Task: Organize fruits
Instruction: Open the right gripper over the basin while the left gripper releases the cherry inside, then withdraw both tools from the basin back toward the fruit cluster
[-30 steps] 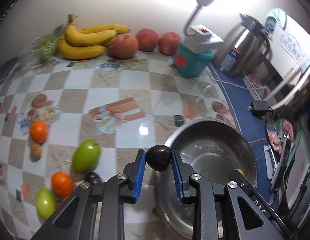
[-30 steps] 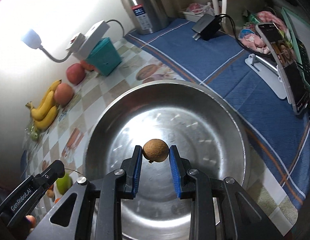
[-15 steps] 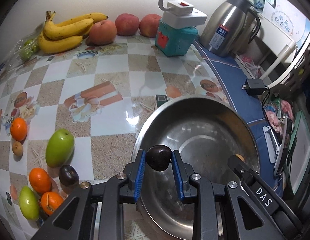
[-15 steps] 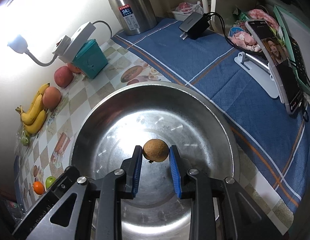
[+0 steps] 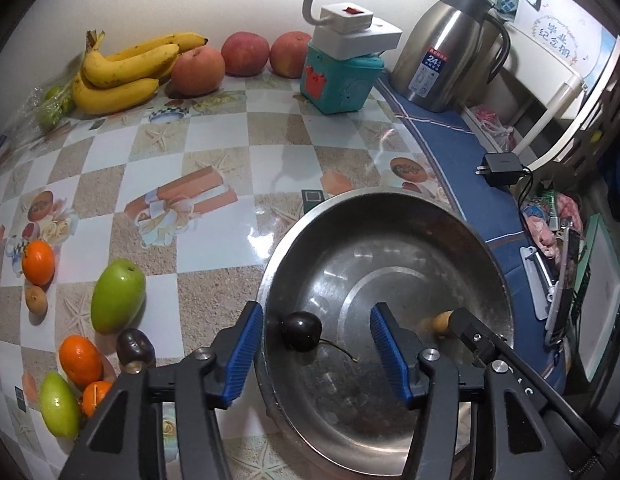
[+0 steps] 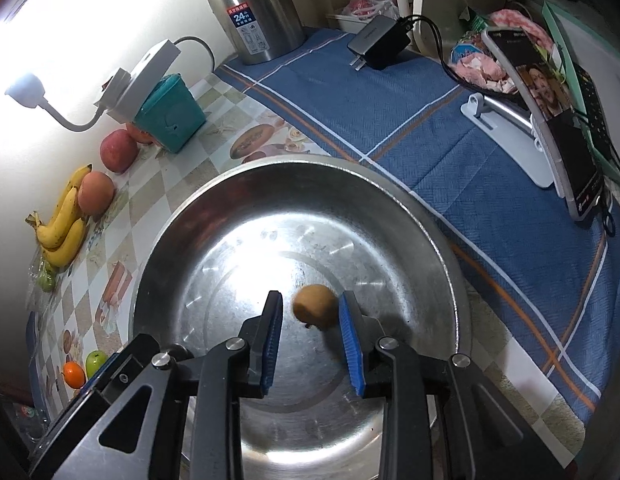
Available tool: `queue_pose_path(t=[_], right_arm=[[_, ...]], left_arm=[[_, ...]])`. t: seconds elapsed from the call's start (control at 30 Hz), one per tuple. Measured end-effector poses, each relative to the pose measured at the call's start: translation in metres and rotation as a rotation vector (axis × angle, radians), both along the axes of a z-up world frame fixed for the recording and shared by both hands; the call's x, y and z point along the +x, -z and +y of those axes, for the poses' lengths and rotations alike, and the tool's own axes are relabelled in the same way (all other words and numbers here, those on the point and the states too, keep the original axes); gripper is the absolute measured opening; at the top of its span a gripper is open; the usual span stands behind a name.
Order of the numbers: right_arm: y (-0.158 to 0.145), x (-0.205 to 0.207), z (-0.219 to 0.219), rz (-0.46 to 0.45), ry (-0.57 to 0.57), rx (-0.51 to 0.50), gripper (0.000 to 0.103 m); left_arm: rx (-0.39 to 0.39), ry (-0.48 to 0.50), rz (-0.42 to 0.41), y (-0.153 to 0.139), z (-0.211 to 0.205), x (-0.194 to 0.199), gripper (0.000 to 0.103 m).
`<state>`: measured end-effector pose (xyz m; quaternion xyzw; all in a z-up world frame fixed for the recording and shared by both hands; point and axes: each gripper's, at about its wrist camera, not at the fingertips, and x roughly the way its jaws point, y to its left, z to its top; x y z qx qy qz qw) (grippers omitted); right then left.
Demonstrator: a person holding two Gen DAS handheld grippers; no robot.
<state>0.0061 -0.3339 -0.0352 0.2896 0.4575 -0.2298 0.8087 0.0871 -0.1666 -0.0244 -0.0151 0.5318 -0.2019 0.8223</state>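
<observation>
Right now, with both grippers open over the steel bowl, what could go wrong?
The brown fruit looks blurred, probably dropping, and may bounce or roll in the steel bowl. The dark plum sits near the rim by the left gripper, which could knock it on withdrawal. The two grippers are close and might collide.

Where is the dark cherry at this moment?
In the left wrist view, the dark cherry is inside the steel bowl, near its left wall, between the open fingers of the left gripper and touching neither.
</observation>
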Motion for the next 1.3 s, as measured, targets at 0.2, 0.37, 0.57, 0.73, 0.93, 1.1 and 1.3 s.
queue_pose_path(t=[0.2, 0.37, 0.57, 0.73, 0.93, 1.1, 1.3], right_arm=[[-0.006, -0.001, 0.002, -0.009, -0.012, -0.027, 0.037], [-0.008, 0.0, 0.007, -0.001, -0.043, -0.051, 0.037], [-0.008, 0.003, 0.017, 0.018, -0.097, -0.075, 0.037], [-0.009, 0.002, 0.027, 0.042, -0.138, -0.103, 0.037], [-0.008, -0.001, 0.037, 0.059, -0.19, -0.127, 0.037], [-0.006, -0.005, 0.04, 0.074, -0.204, -0.14, 0.039], [-0.005, -0.006, 0.041, 0.08, -0.203, -0.156, 0.062]], left_arm=[[0.001, -0.021, -0.015, -0.012, 0.009, 0.0, 0.067], [0.066, -0.086, -0.011, -0.016, 0.026, 0.001, 0.071], [0.178, -0.195, 0.056, -0.007, 0.054, 0.003, 0.078], [0.205, -0.252, 0.103, 0.001, 0.074, 0.0, 0.079], [0.194, -0.273, 0.103, -0.003, 0.083, -0.005, 0.083], [0.195, -0.275, 0.107, -0.004, 0.084, -0.007, 0.09], [0.219, -0.303, 0.106, -0.002, 0.09, -0.008, 0.103]])
